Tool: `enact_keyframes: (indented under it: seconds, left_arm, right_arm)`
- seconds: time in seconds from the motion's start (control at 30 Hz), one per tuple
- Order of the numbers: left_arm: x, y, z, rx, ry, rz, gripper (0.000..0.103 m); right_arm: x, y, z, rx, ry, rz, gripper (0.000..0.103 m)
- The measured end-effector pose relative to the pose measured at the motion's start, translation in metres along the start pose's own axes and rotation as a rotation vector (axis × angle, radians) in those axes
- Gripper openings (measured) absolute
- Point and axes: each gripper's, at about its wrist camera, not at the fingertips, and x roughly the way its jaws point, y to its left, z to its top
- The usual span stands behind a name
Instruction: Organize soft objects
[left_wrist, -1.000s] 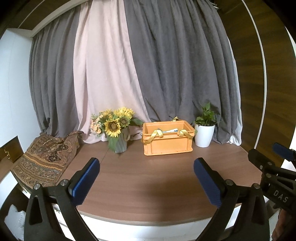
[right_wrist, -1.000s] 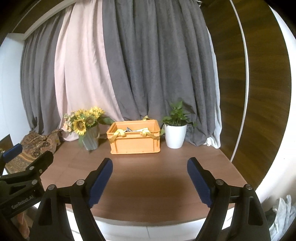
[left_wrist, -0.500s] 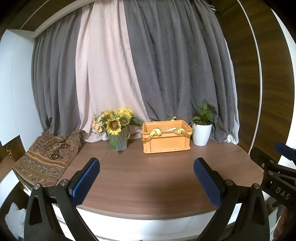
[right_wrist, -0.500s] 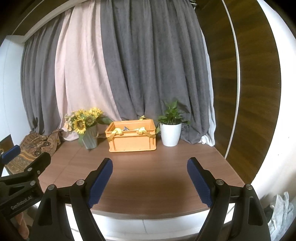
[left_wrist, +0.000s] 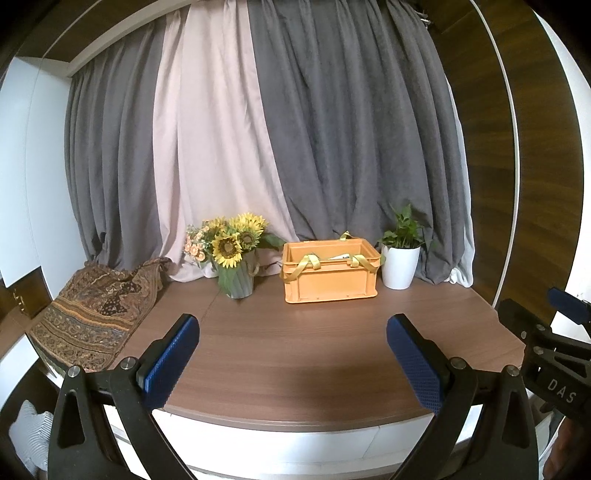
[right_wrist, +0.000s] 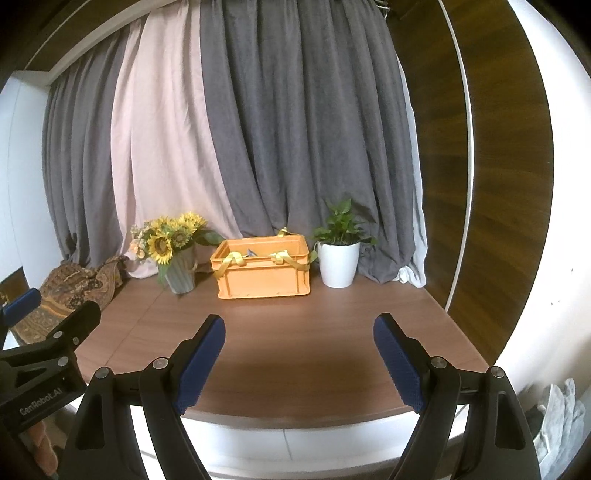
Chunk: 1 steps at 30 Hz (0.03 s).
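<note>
Both tongs, left (left_wrist: 291, 354) and right (right_wrist: 299, 354), are held wide apart with nothing between them, far from the box (left_wrist: 330, 271) on the table (left_wrist: 295, 358).

1. Left gripper (left_wrist: 291, 354) held with jaws wide apart, nothing between them.
2. Straight beyond the jaws, at table (left_wrist: 295, 362) back: orange crate (left_wrist: 330, 280) with yellow straps (left_wrist: 308, 263).
3. Beyond left jaw: sunflower vase (left_wrist: 236, 264), patterned cloth (left_wrist: 92, 314).
4. Beyond right jaw: potted plant (left_wrist: 400, 254).
</note>
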Motion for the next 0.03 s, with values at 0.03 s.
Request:
enact_keyframes:
  seconds: [0.03]
  left_arm:
    - [-0.0007,0.0006,-0.0003,-0.002,0.000,0.000,0.103]
  right_arm:
    - [-0.0017,-0.0007,-0.0007,0.000,0.000,0.000,0.084]
